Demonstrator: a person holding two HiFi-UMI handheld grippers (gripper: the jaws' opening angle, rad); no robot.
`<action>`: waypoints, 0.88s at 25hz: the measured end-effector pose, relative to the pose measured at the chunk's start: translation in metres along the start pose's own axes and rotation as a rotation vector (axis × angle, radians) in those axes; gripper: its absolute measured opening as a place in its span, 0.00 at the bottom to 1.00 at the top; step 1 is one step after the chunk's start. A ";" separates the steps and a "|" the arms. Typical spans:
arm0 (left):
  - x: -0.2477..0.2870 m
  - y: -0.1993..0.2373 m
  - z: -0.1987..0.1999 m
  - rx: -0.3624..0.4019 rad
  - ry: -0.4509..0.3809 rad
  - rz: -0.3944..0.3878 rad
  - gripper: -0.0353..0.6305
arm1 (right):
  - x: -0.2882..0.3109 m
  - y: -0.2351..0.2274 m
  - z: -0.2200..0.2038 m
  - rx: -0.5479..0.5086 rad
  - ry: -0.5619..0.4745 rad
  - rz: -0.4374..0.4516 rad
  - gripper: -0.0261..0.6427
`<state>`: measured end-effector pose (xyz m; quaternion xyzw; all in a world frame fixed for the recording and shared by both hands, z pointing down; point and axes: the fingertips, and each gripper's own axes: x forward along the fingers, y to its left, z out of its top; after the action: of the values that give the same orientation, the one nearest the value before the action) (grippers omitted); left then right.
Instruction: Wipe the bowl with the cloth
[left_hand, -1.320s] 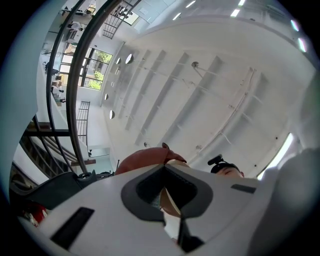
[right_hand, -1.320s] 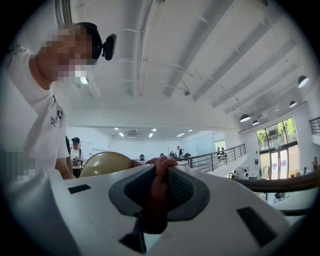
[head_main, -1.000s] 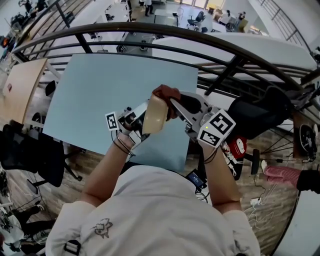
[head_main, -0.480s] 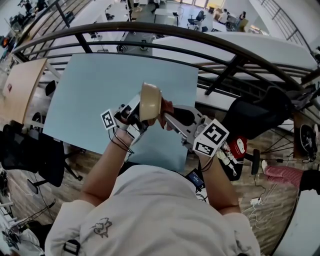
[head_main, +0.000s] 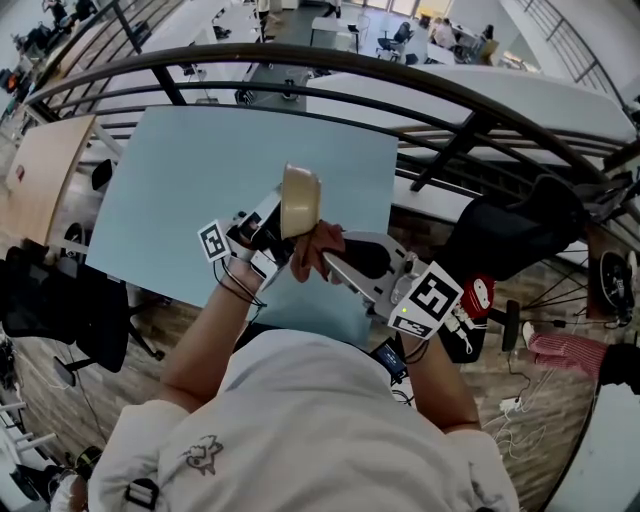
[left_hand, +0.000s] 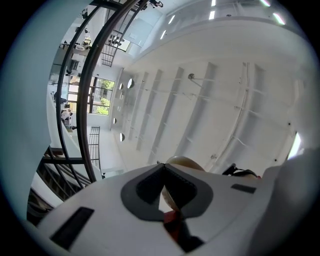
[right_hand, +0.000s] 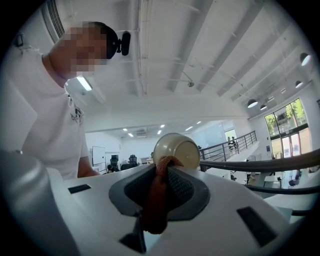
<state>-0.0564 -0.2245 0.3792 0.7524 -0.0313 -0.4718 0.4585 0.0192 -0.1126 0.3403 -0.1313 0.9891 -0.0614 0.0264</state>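
Bowl (head_main: 300, 200) first: we hold it in the air above the pale blue counter (head_main: 190, 180), tipped onto its side, near the counter's near right part. Our left hand-held gripper (head_main: 281, 226) comes in from the left and is clenched on the bowl's thin wall. In the left gripper view the two dark pads meet on the tan bowl (left_hand: 183, 162), with a bit of red cloth (left_hand: 172, 218) showing below them.

Our right hand-held gripper (head_main: 330, 263) reaches in from the near right and grasps the cloth (head_main: 318, 250), a rust-red bunch just on the near side of the bowl. In the right gripper view the cloth (right_hand: 155, 200) runs up between the closed pads, and its far end lies against the lower edge of the bowl (right_hand: 176, 149).

A dark curved railing (head_main: 400, 75) runs beyond the counter's far side.
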 end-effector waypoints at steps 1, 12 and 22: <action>-0.001 0.001 -0.001 0.003 0.000 0.008 0.07 | -0.002 0.003 0.005 -0.002 -0.010 0.005 0.14; -0.012 0.010 -0.024 0.010 0.071 0.060 0.07 | -0.018 -0.001 0.059 -0.094 -0.077 -0.020 0.14; -0.028 0.017 -0.045 0.034 0.159 0.123 0.07 | -0.018 -0.036 0.063 -0.101 -0.069 -0.119 0.14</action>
<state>-0.0318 -0.1912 0.4166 0.7917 -0.0489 -0.3810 0.4749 0.0501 -0.1500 0.2827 -0.1931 0.9799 -0.0082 0.0502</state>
